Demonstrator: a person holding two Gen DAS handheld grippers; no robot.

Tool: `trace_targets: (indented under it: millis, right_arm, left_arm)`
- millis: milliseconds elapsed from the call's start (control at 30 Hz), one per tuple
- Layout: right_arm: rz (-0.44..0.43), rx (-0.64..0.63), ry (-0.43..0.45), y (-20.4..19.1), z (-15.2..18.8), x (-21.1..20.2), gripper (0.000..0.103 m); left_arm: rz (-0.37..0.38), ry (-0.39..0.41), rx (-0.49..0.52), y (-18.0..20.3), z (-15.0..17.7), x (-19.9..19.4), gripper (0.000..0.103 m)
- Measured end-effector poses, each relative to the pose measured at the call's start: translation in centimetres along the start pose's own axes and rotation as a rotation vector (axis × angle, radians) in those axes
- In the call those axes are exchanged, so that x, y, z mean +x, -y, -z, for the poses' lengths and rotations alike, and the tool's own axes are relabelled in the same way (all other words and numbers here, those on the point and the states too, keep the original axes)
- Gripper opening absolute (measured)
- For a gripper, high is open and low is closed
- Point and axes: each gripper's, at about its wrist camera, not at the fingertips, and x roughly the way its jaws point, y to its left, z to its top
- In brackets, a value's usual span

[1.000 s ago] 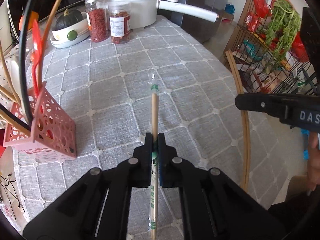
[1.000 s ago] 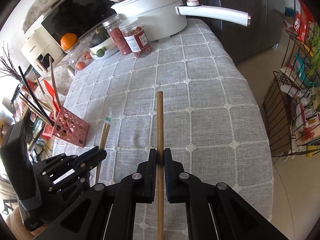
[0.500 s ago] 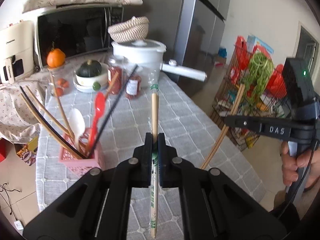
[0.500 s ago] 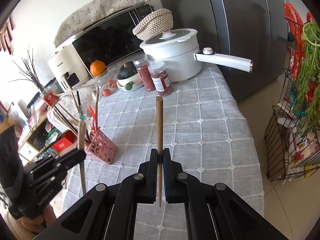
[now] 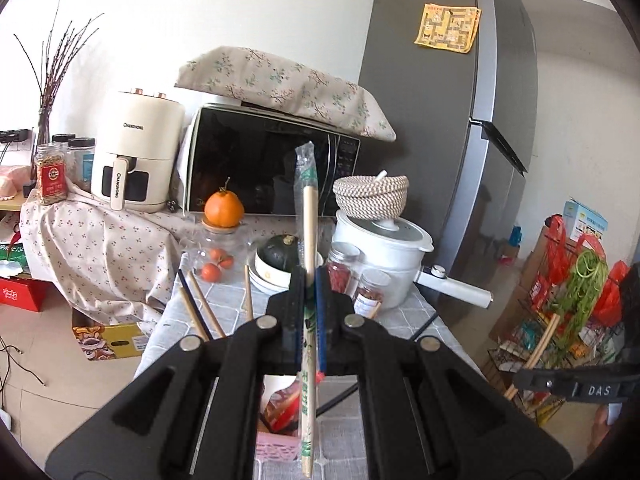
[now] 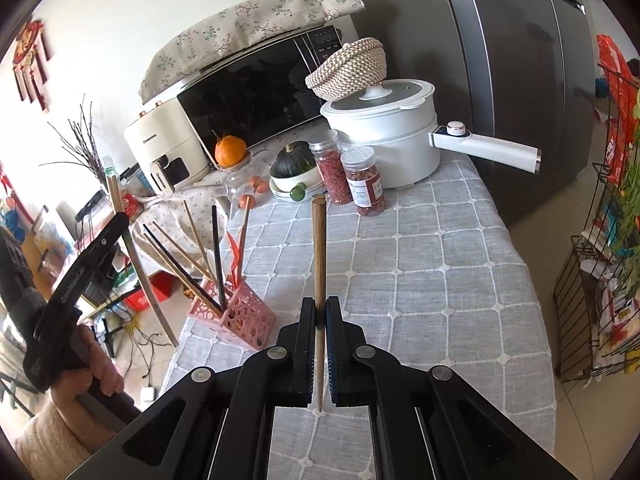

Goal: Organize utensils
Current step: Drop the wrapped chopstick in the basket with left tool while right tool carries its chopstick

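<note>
While each claw clamps 1 chopstick, both hang above the table.

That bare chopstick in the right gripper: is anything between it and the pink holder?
Nothing visible. The chopstick is clamped upright in the right gripper; only bare tablecloth separates it from the holder.

We see a white wall behind a cloth-covered microwave, a tall grey fridge to its right, beige tiled floor, and a grey-checked table.
</note>
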Motion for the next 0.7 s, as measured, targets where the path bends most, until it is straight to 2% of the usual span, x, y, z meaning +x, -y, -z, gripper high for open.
trace_targets:
  millis: [133, 333, 500, 567, 700]
  right_arm:
    - [-0.006, -0.001, -0.006, -0.3, 0.0, 0.6, 0.005]
    - [-0.005, 0.014, -0.014, -0.1, 0.0, 1.3, 0.005]
    - [-0.002, 0.02, -0.018, -0.1, 0.0, 1.8, 0.005]
    - [0.0, 0.02, -0.015, -0.1, 0.0, 1.9, 0.005]
    - [-0.002, 0.014, -0.01, -0.3, 0.0, 2.0, 0.005]
  left_arm:
    - [-0.047, 0.05, 0.046, 0.3, 0.6, 1.2, 0.006]
    - [-0.105, 0.075, 0.089, 0.8, 1.6, 3.3, 0.006]
    - [-0.124, 0.094, 0.077, 0.5, 1.8, 4.3, 0.006]
    - [-0.131, 0.08, 0.081, 0.3, 2.3, 5.0, 0.006]
    - [-0.13, -0.006, 0.098, 0.1, 3.7, 6.4, 0.006]
